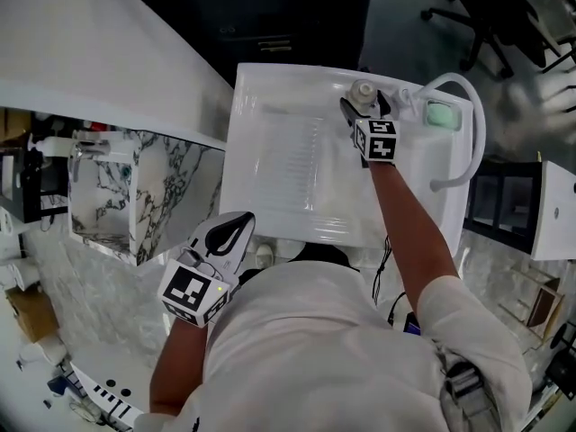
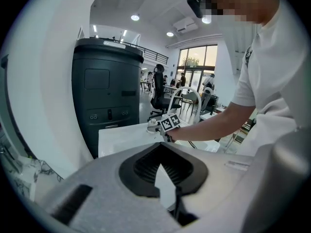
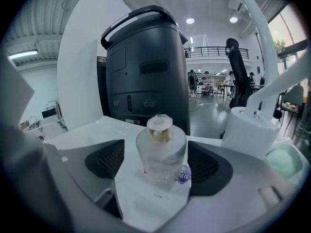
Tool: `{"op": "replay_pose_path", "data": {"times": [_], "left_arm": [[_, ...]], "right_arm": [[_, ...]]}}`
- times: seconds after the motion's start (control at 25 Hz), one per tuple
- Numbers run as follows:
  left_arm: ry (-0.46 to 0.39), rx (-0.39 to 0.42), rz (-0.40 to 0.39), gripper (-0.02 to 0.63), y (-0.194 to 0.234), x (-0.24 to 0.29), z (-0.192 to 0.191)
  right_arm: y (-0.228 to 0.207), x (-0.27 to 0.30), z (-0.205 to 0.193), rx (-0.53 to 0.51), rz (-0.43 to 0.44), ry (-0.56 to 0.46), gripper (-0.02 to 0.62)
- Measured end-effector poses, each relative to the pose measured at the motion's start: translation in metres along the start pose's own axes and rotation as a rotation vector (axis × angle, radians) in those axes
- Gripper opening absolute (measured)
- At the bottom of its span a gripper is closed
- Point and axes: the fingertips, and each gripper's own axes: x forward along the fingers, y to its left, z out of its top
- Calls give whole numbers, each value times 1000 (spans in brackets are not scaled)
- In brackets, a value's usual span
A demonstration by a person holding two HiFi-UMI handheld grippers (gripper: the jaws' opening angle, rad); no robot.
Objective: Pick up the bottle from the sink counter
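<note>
Well, bottle: squat frosted glass with a faceted stopper on a gold collar. It stands upright on the flat back rim of the sink, and a small purple label shows at its foot.
right gripper: I hold it out over the sink at the back rim. Its jaws are spread wide with the bottle standing between them, and nothing is clamped yet.
its pads: the one on my left stands clear of the glass, with white rim showing in between. The other sits just beside the glass, and I cannot tell whether it touches.
left gripper: it is at the front edge of the sink, close to my body and well apart from the bottle. Its jaws are closed tip to tip and grip nothing.
faucet: white and curved, it rises from the back right corner of the sink, just beside the bottle.
green bar: it lies in a recess on the sink's back rim, between the bottle and the faucet's arc.
dark bin: a tall dark body with a handle on top, standing on the floor behind the sink's back rim.
marble counter: white with grey veins, it lies to the left of the sink, beyond my left gripper.
</note>
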Motion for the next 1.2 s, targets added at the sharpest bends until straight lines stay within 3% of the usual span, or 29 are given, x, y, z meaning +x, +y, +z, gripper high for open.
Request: {"op": "replay_pose_path", "data": {"times": [0.6, 0.76, 1.2], "left_arm": [[30, -28, 28, 6, 20, 7, 0], [35, -33, 31, 6, 24, 4, -3], [13, -41, 28, 6, 31, -9, -10]], "right_arm": [[-11, 41, -9, 8, -59, 19, 399], [-14, 42, -10, -12, -99, 37, 353], [-12, 40, -11, -34, -90, 63, 348]]}}
